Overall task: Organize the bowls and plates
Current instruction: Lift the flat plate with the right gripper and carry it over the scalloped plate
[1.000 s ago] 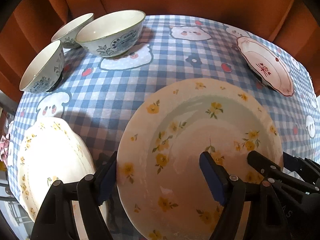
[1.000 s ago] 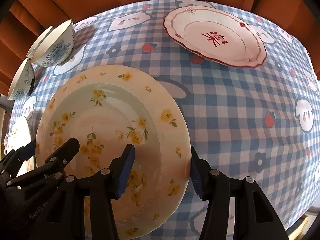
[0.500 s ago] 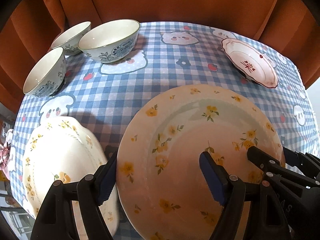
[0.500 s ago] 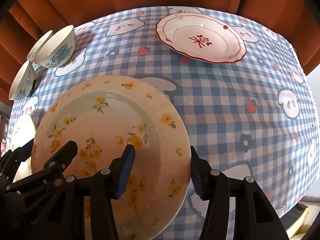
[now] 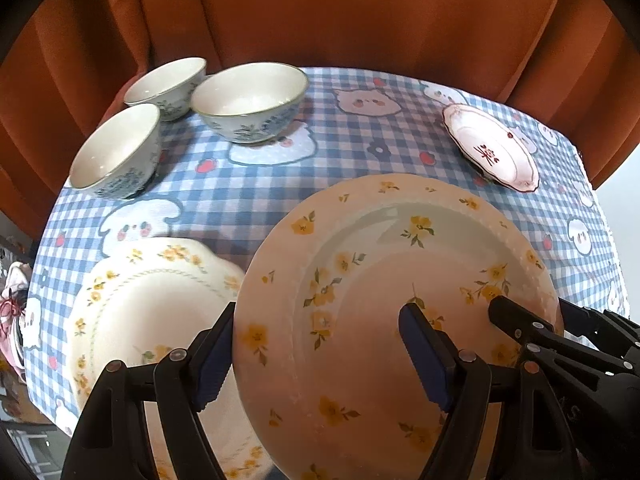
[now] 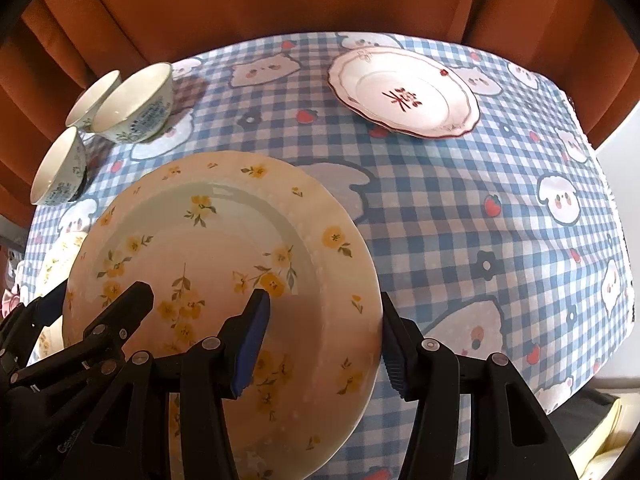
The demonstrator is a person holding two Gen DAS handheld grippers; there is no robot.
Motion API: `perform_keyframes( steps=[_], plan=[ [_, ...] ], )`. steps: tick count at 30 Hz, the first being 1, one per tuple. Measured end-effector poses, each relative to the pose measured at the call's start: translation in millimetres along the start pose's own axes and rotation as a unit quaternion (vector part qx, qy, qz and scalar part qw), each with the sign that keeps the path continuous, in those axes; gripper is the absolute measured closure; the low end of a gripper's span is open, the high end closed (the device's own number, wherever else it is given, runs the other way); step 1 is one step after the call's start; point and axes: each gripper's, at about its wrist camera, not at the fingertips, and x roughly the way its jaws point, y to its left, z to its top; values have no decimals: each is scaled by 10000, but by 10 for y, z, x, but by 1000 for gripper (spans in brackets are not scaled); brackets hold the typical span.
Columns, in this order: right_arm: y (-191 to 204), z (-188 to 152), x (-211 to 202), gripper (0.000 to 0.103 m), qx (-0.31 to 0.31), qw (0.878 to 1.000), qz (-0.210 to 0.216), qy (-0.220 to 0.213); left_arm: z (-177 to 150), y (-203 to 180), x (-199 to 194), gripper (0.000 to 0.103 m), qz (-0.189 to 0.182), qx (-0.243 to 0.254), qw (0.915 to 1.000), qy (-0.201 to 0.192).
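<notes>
Seemingly glazed round plate (image 5: 360, 280) with beaded rim.

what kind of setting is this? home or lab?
Likely a home dining spot: a table under a blue checked cartoon tablecloth, household crockery on it, such as patterned bowls and a red-trimmed plate, and orange curtains behind. A staged set can't be ruled out.
</notes>
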Motion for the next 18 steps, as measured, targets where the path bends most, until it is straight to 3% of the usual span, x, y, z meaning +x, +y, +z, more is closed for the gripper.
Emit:
perform_keyframes(
  steps=[18],
  plan=[
    [869,-159,-93,47,-291,9996,-52,21,-226,857,-188,24,-45,-336,9994,9]
  ],
)
